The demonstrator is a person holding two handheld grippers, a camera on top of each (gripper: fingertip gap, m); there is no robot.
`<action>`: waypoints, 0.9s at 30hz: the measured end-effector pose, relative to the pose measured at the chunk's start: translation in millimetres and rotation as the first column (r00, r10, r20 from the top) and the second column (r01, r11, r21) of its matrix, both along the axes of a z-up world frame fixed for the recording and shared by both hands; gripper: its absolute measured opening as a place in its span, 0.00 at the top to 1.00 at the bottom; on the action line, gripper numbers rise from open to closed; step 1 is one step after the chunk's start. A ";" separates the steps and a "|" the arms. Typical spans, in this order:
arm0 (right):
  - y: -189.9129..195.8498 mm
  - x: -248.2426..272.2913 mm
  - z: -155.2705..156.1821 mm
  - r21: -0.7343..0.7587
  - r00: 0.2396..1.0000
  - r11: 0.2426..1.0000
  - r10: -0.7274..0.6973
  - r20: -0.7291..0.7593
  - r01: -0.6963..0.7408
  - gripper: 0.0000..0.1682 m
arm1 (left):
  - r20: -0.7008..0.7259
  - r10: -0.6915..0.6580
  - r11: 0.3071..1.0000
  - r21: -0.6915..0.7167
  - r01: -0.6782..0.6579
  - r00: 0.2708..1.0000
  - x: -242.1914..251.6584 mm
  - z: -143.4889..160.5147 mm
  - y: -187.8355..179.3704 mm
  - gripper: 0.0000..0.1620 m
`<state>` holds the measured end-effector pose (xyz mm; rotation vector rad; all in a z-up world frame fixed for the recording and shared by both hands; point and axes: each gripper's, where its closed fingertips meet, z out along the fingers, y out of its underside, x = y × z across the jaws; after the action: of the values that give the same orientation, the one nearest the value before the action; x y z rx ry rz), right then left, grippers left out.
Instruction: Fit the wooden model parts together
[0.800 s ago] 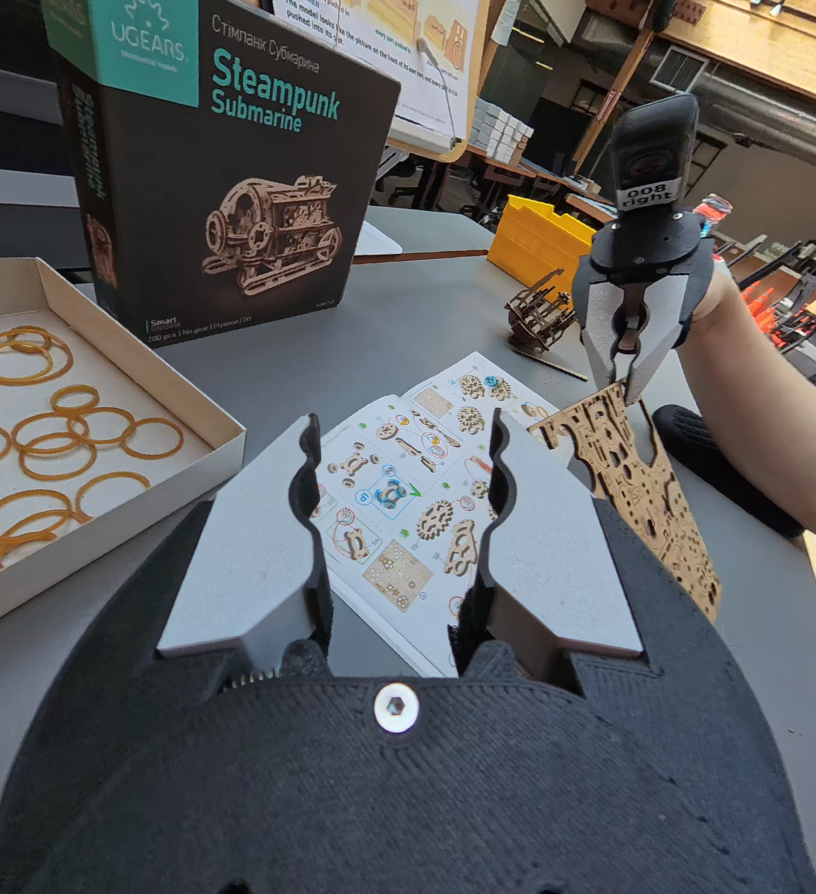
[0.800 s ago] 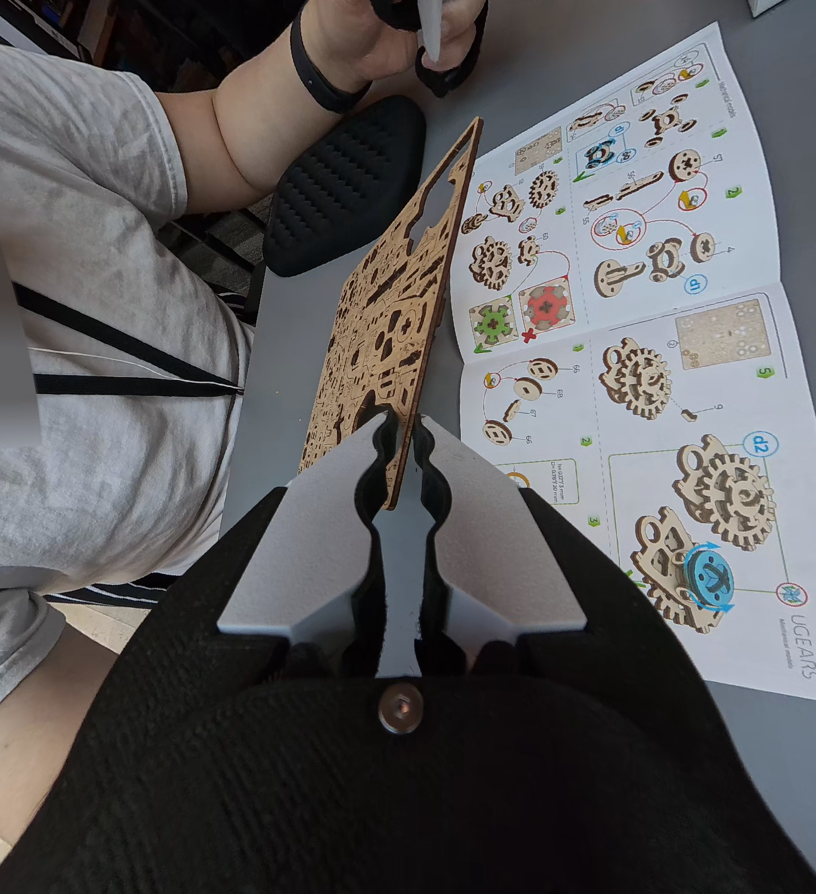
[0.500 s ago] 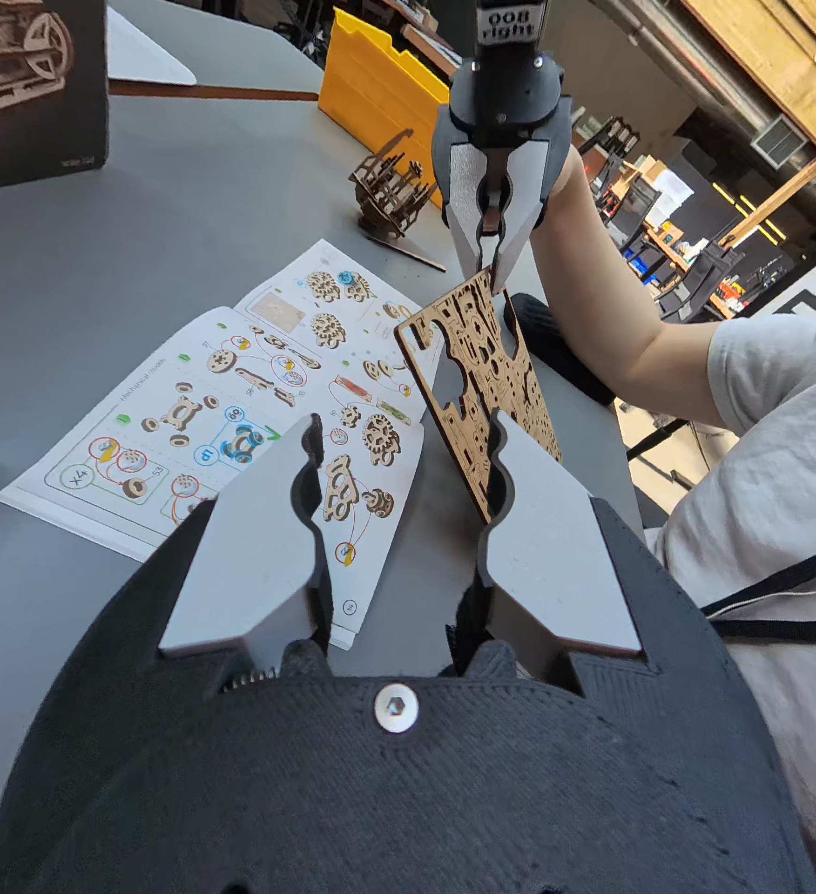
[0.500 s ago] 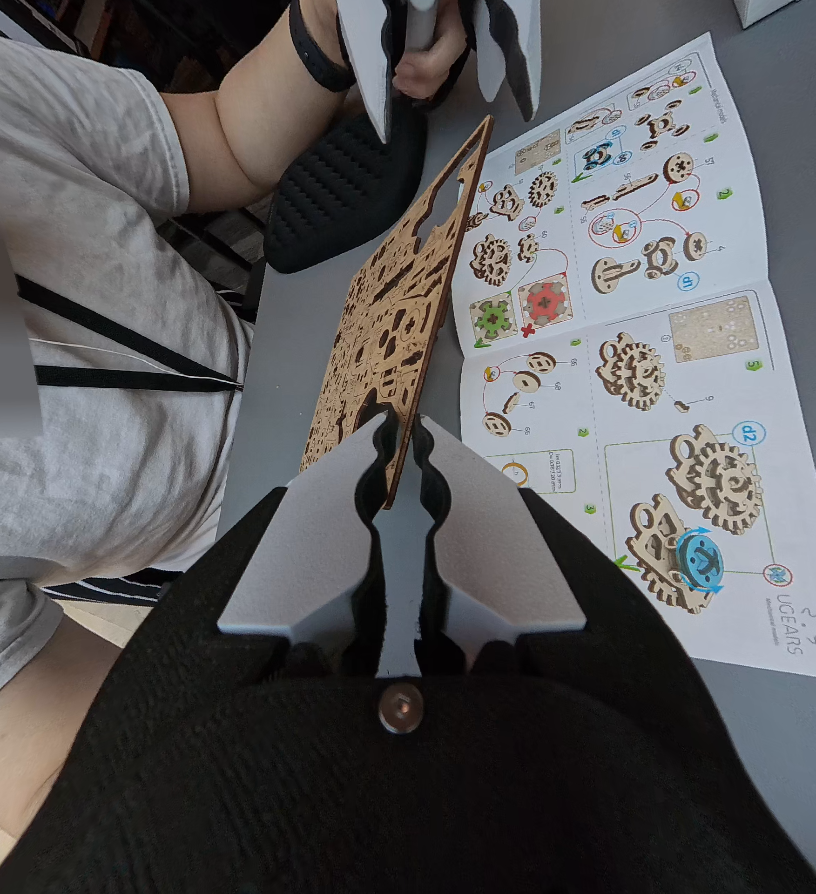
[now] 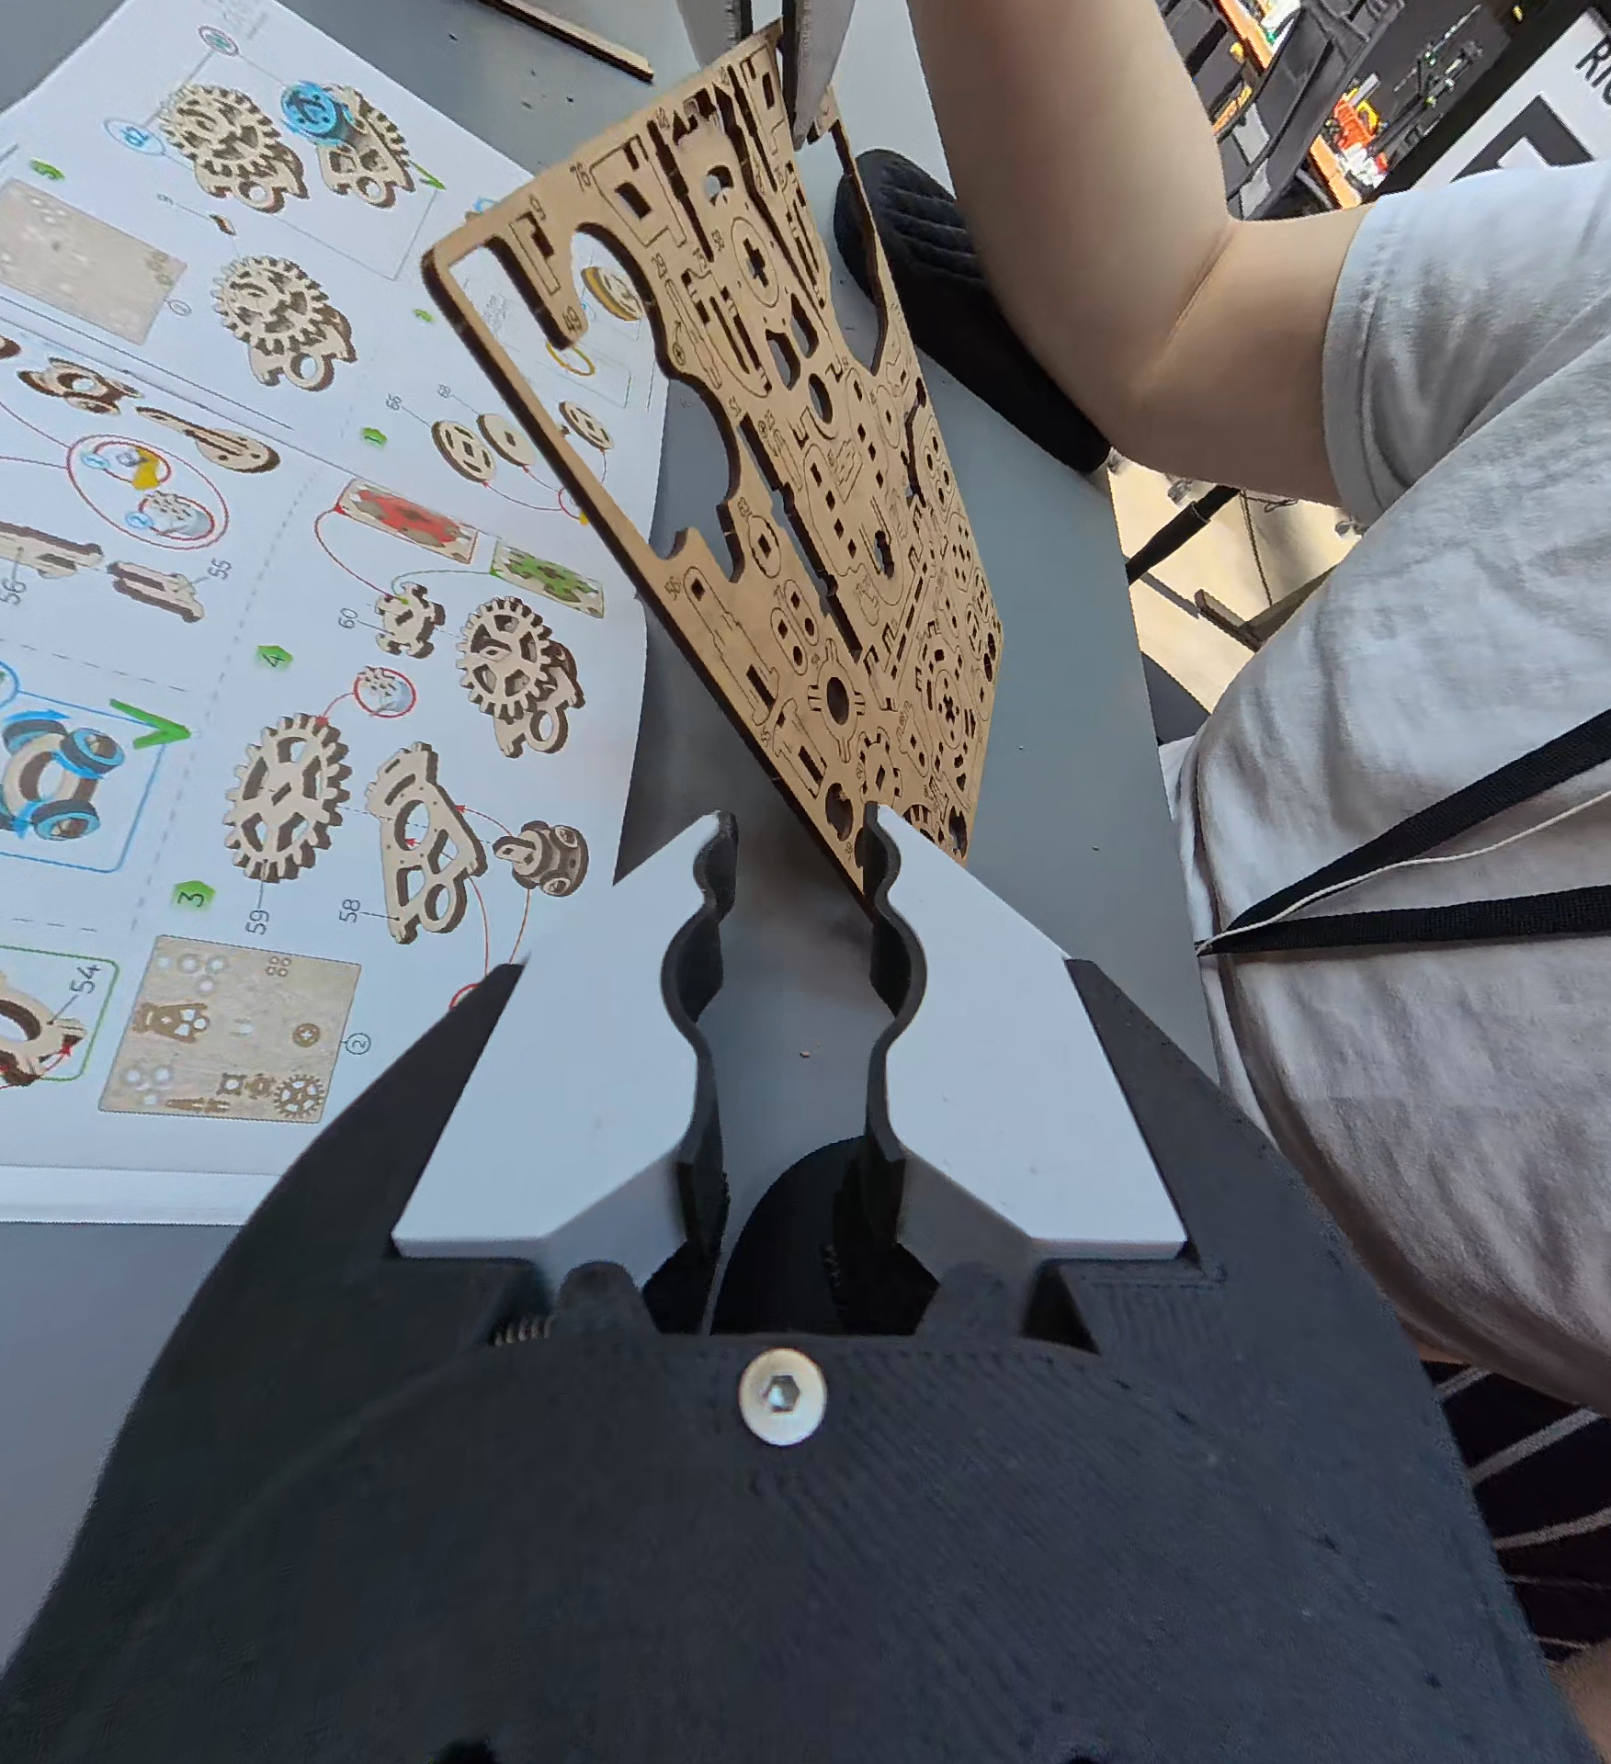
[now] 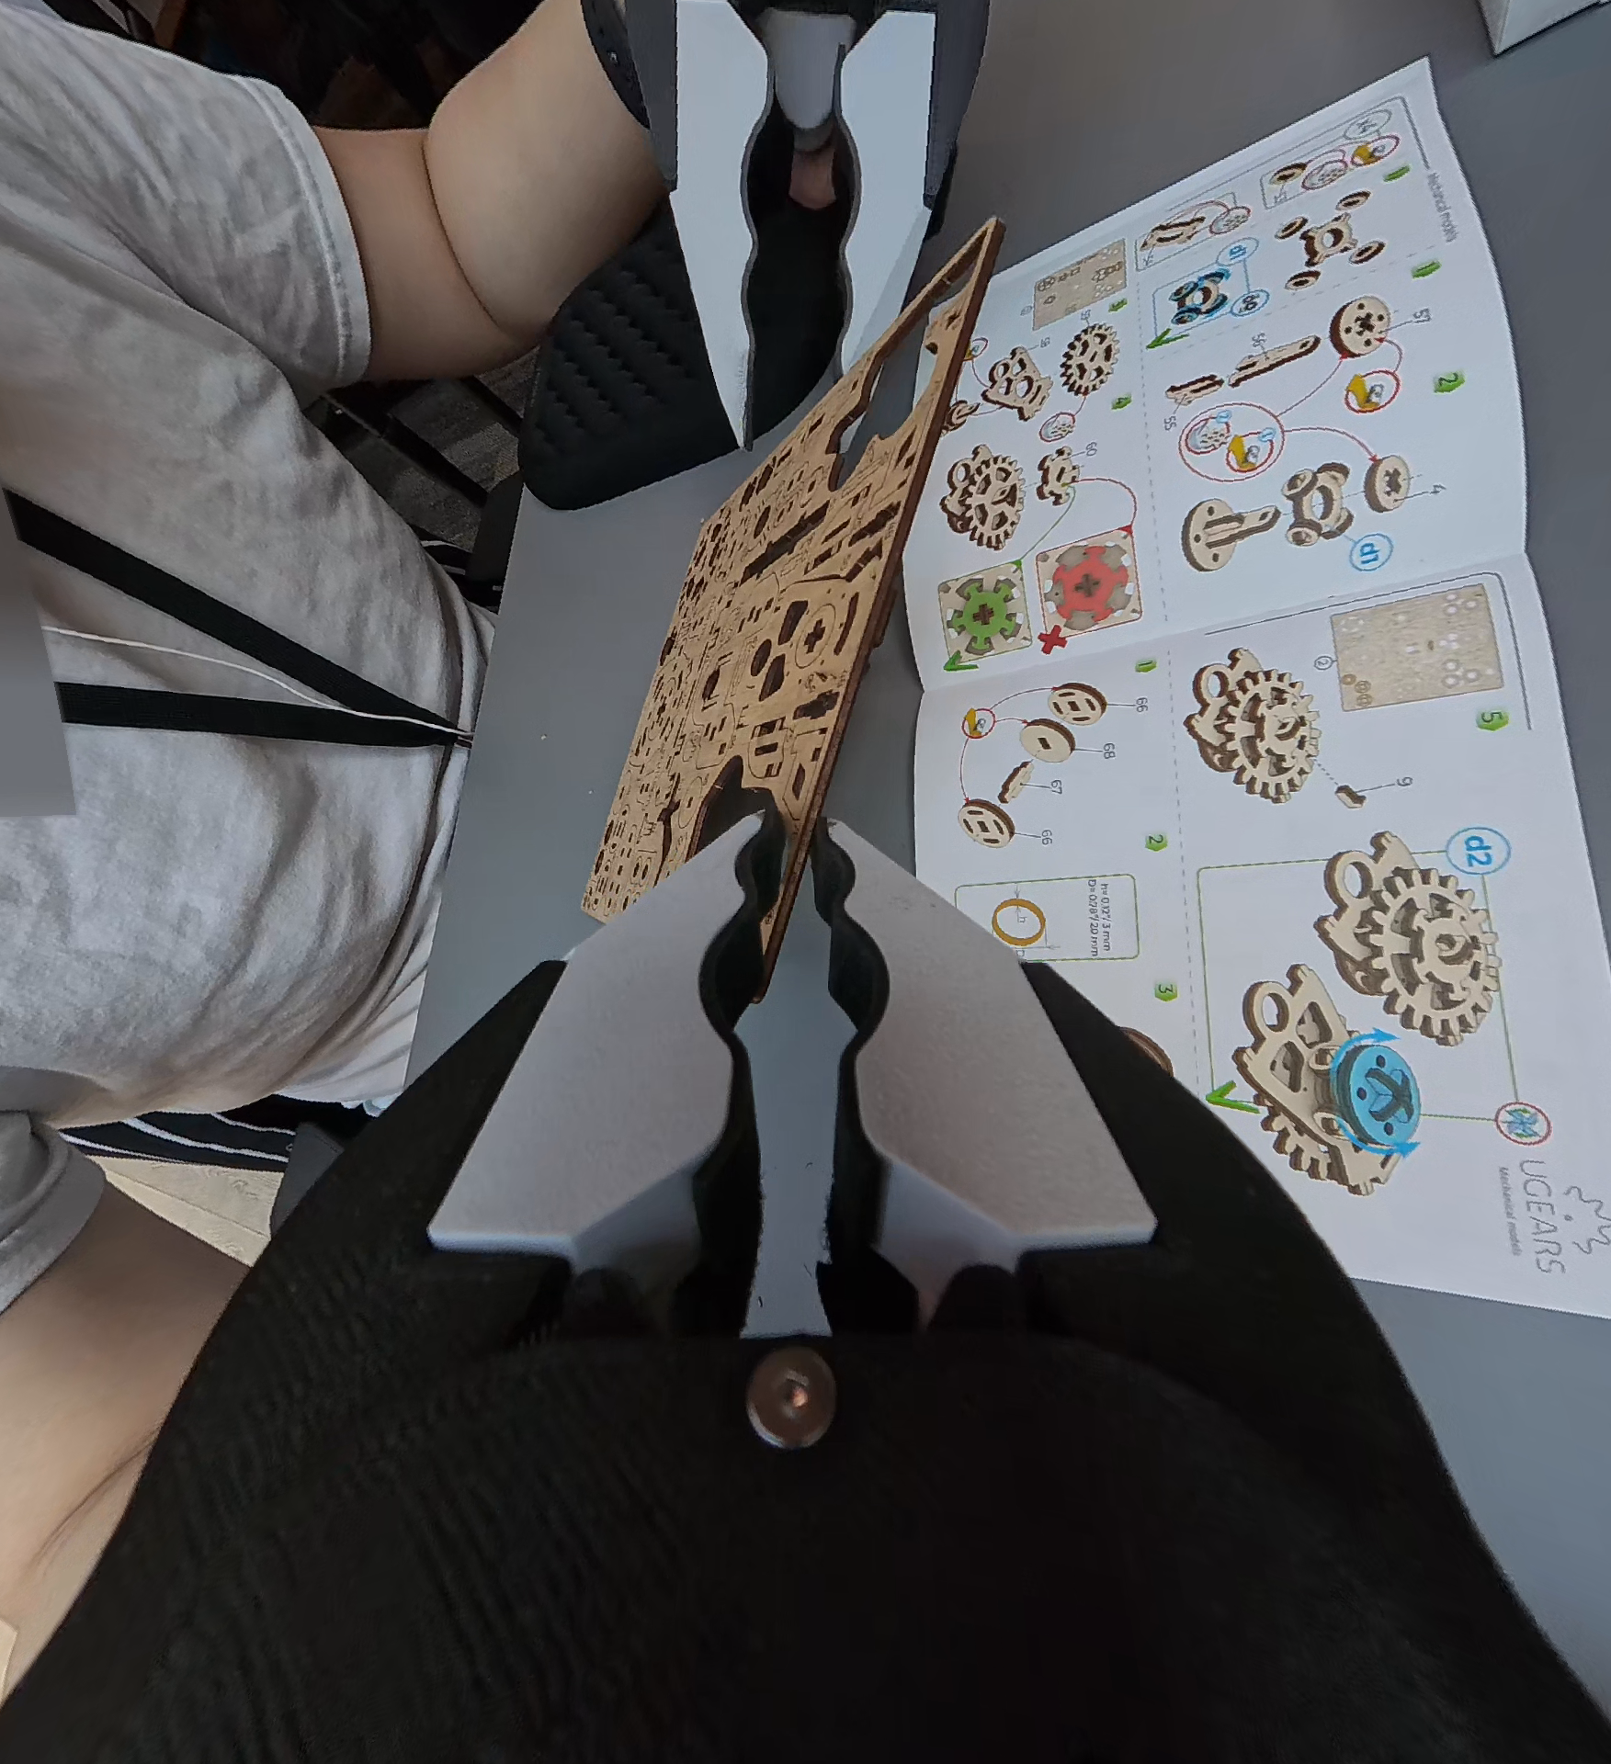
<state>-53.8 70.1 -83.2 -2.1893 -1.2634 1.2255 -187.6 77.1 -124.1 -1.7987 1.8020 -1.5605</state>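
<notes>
The right gripper (image 6: 790, 840) pinches the thin, brittle wooden sheet (image 6: 773, 611) by its edge, while the left gripper (image 5: 796, 826), spread, should grip its solid border.

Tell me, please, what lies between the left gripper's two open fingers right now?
Only bare grey table shows between them in the left wrist view; the wooden sheet, held by the right gripper, sits against the left gripper fingertip.

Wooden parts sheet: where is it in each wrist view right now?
Left wrist view: wooden parts sheet upper centre, tilted, reaching the near right finger.
Right wrist view: wooden parts sheet centre, pinched by the right gripper.
Shared landmark: the instruction booklet beside it.
</notes>
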 end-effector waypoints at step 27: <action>-1.7 -4.7 -0.2 0.040 0.999 0.999 0.032 0.003 -0.032 0.97 | -0.119 -0.063 0.943 -0.331 0.020 0.991 8.7 2.0 -26.3 0.98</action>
<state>-58.4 68.4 -83.5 -2.1506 -1.3176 1.2003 -178.9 50.8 -122.1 -2.0583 1.7226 -1.8993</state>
